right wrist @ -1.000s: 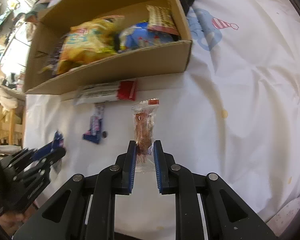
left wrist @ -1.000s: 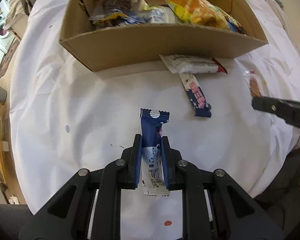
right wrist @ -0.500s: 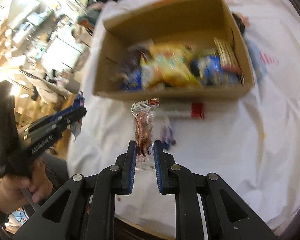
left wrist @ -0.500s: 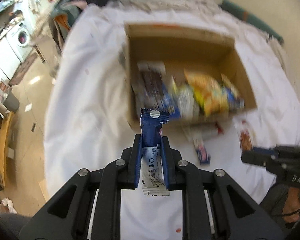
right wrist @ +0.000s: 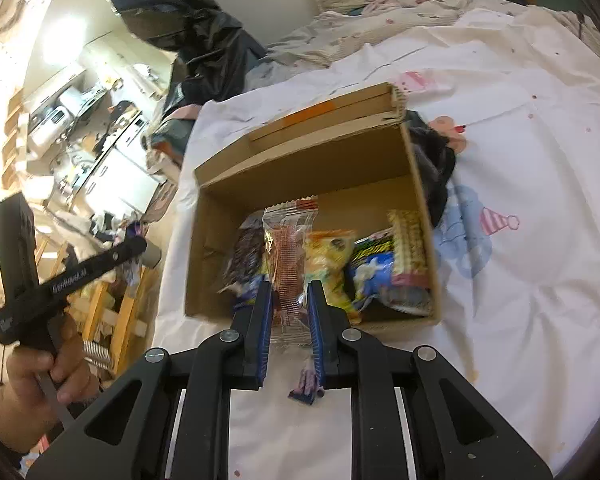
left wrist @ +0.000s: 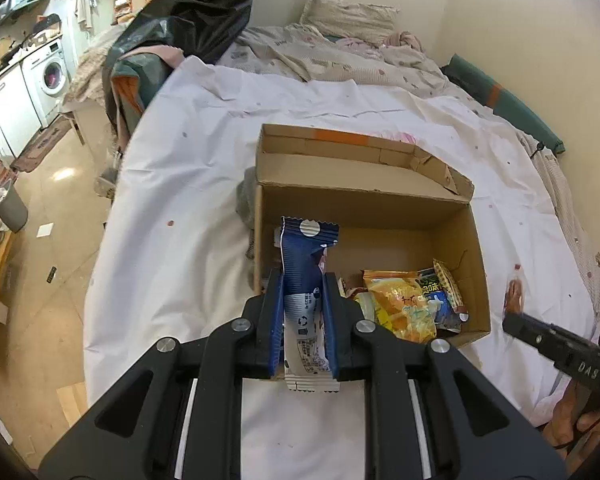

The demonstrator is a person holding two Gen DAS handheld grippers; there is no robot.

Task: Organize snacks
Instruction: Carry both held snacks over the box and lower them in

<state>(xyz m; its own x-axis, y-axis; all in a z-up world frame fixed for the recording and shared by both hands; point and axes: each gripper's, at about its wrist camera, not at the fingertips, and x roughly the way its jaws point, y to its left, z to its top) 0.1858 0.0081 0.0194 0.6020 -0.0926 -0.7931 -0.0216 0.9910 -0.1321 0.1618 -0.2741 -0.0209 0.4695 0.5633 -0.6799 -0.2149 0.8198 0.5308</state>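
Observation:
My left gripper [left wrist: 302, 280] is shut on a blue and white snack bar [left wrist: 305, 264], held upright above the near left part of the open cardboard box [left wrist: 364, 200]. My right gripper [right wrist: 288, 286] is shut on a clear packet with a brown wafer [right wrist: 288, 256], held above the near edge of the same box [right wrist: 300, 160]. Several snack bags lie in the box, among them a yellow bag [left wrist: 400, 304] and a blue bag [right wrist: 370, 272]. The right gripper also shows at the right edge of the left wrist view [left wrist: 516, 320].
The box stands on a white sheet [left wrist: 188, 184] over a bed. A small blue bar [right wrist: 306, 386] lies on the sheet under my right gripper. A black bag [left wrist: 188, 12] and a pillow [left wrist: 348, 16] lie beyond. The floor [left wrist: 48, 208] drops off at left.
Both grippers have risen high off the sheet with their snacks and moved over the near side of the box. The view now looks down into the box.

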